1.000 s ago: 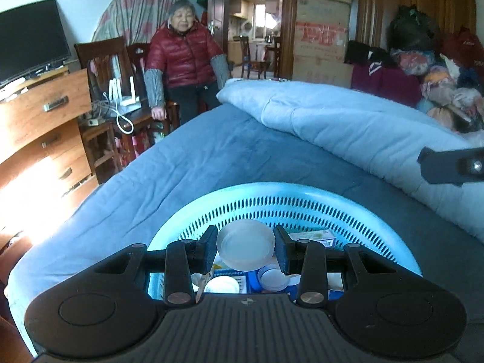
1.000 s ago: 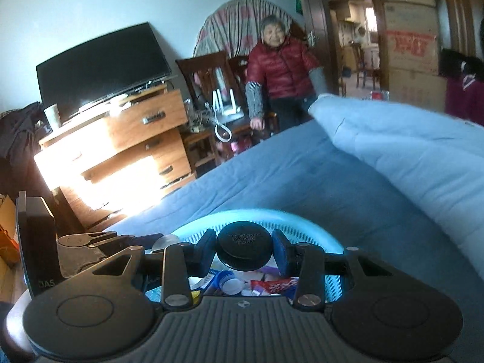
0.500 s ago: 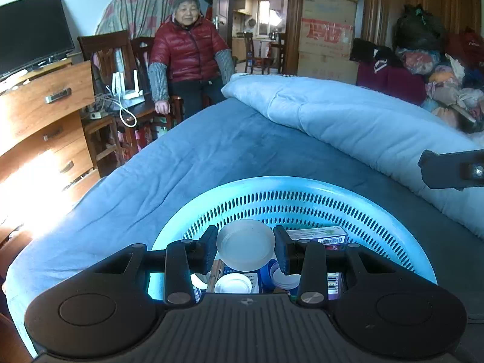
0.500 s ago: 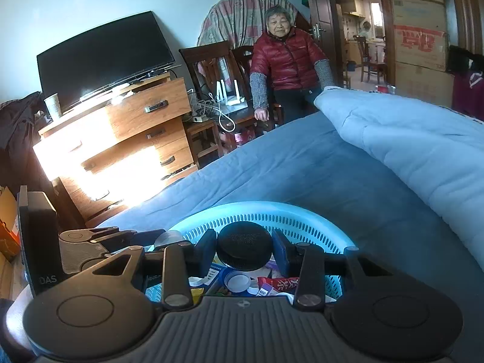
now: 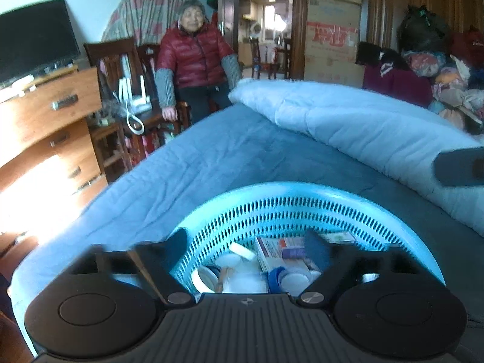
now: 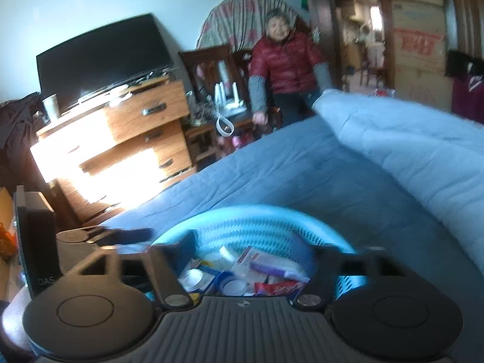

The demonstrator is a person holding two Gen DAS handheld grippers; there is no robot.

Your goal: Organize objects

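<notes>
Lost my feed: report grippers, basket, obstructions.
Left gripper, right gripper opening, nothing between the jaws. Blue basket on bed, full of small items. Nothing blocking.

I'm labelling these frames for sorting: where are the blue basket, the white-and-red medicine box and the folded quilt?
blue basket (image 5: 272, 208), left wrist view, on its slotted far wall.
white-and-red medicine box (image 5: 272, 249), left wrist view, on its top face.
folded quilt (image 6: 408, 139), right wrist view, on its upper surface.

Daylight glare bleaches the wooden dresser at left — both fisheye views bend at the edges, softened throughout by motion blur.
</notes>
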